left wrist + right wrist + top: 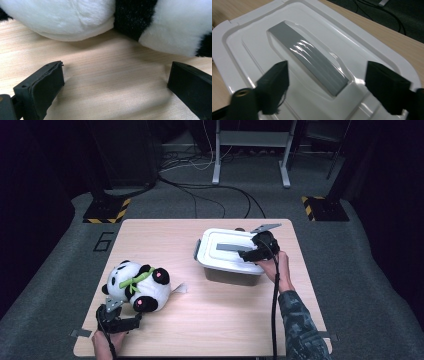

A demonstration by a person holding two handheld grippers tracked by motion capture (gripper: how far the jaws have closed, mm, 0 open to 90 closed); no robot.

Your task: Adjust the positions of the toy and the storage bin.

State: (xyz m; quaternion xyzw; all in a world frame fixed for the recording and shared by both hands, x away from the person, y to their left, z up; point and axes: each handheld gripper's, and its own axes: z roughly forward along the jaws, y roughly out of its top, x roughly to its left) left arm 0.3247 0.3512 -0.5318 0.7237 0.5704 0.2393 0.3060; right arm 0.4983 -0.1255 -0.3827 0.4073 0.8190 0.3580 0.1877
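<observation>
We see our left gripper (131, 320) spread open, with the soft black-and-white plush panda (136, 285) untouched just beyond its tips. Farther off, our right gripper (246, 254) hovers spread above the grey handle (308, 61) of the white plastic lidded box (225, 256). Lid on; opening and packing probably remain.

A white box (231, 261) sits on the far right part of the table. Its white lid (317, 50) is on top and lies flat. A grey handle strip (308, 58) runs along the middle of the lid, in a dip. The box under the lid looks dark, maybe see-through, but that is hard to tell.

A soft toy panda (136, 286) lies on the near left part of the table, well apart from the box. It is black and white, with pink patches and a green bow.
</observation>
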